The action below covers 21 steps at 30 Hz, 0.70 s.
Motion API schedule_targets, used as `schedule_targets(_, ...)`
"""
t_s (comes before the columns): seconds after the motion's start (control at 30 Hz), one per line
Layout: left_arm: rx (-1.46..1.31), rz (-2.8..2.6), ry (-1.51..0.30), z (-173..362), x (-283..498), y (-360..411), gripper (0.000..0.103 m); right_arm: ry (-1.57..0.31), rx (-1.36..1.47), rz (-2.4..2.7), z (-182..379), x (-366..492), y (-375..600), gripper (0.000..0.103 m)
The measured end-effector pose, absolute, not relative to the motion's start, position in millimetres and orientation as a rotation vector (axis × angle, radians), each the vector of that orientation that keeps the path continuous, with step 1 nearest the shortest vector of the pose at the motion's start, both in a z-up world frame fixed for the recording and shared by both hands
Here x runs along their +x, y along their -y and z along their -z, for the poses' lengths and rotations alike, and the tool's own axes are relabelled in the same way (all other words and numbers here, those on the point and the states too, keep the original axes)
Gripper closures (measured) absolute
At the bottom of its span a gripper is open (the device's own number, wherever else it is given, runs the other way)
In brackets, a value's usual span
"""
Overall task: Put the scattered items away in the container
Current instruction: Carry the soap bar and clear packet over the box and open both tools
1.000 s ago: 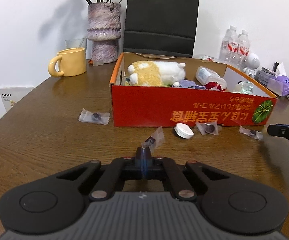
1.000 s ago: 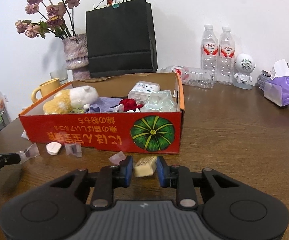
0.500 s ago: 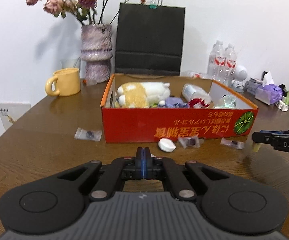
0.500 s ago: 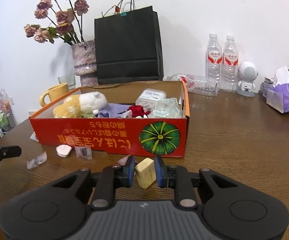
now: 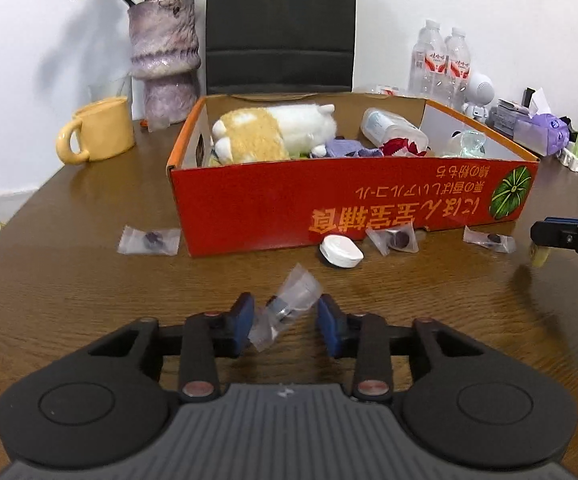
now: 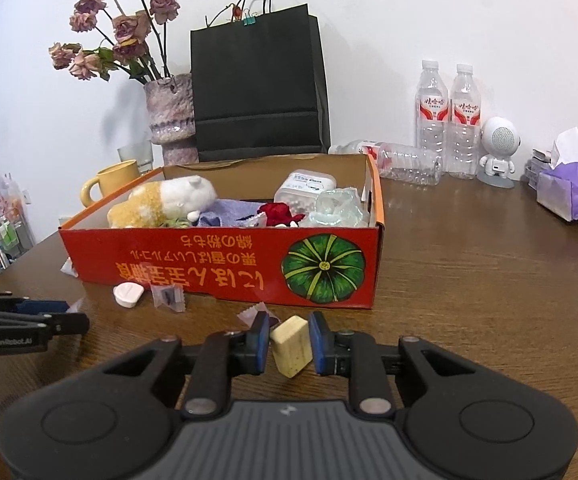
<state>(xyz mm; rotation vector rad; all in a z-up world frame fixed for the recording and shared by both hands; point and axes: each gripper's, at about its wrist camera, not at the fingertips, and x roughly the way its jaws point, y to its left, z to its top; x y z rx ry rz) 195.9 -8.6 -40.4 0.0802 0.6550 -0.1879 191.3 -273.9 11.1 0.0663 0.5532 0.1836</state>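
Two-handed tidying, both grippers loaded or nearly so. The left gripper (image 5: pixel 285 322) has its fingers parted with a clear sachet (image 5: pixel 289 304) standing tilted in the gap; the wrapper appears free of the right pad and at most brushes the left one, so it is not clamped. The right gripper (image 6: pixel 289 338) has its fingers closed on a pale yellow block (image 6: pixel 291 346), gripped skewed, one corner pointing down.

The red cardboard box (image 6: pixel 225 268) sits on the wooden table (image 6: pixel 469 280) just ahead of both grippers, already holding a plush toy (image 6: pixel 165 202) and other items. Scattered before its near wall lie a white tablet-shaped case (image 5: pixel 341 251), two further sachets (image 5: pixel 395 239) and, left of the box, one more (image 5: pixel 149 240).

Step in hand, as judged — secure the sachet, carry the block over the wall.
- Left: centre the sachet's dark contents between the pads before closing; thin film alone is likely to slip out.
- Right: lift clear of the rim before advancing, and release low over a bare part of the box — the skewed block may rotate when freed.
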Motion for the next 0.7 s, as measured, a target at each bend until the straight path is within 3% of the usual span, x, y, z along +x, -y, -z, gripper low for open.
schedule_targets(0.17, 0.050, 0.189, -0.617, 33, 180, 3, 0.092, -0.555, 0.068, -0.182, -11, 191, 274, 0.083)
schedule_targets(0.47, 0.020, 0.251, -0.421, -25, 144, 4, 0.092, -0.459, 0.119, -0.244, -42, 178, 265, 0.083)
schedule_targets(0.7, 0.034, 0.313, -0.348, -53, 172, 30, 0.092, -0.389, 0.105, -0.278, -77, 202, 252, 0.083)
